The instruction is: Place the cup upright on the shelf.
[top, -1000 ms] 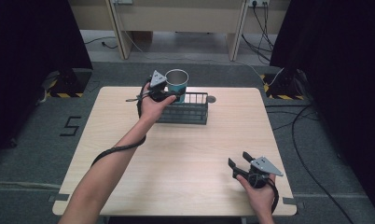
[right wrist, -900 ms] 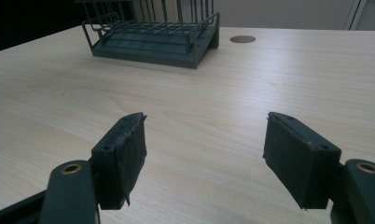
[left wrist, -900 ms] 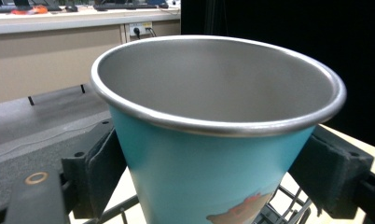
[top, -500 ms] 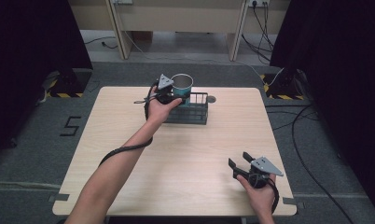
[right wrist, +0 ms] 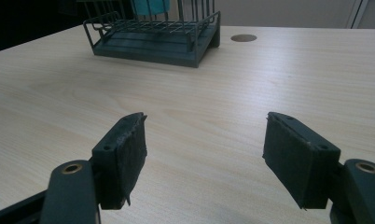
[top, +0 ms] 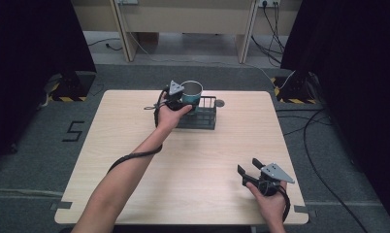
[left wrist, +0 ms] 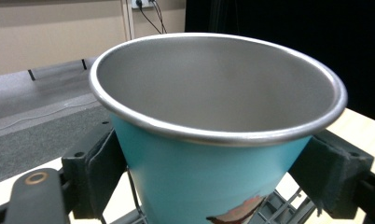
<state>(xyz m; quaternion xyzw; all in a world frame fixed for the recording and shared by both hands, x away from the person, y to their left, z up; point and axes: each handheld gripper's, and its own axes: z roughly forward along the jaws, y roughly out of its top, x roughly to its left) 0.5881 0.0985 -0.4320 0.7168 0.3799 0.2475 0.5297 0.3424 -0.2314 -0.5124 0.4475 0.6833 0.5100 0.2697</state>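
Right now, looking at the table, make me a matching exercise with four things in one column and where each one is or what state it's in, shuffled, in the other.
Things:
1. cup
2. wire rack
3. left gripper
4. right gripper

States:
A. open, jaws apart over bare wood
B. dark, at the table's far edge
C. teal outside, metal inside, empty
D. shut on the cup

Pairs: 1-C, 2-B, 3-D, 4-A

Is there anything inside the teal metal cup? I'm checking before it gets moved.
No, the left gripper view shows the teal metal cup with a bare steel interior and nothing in it.
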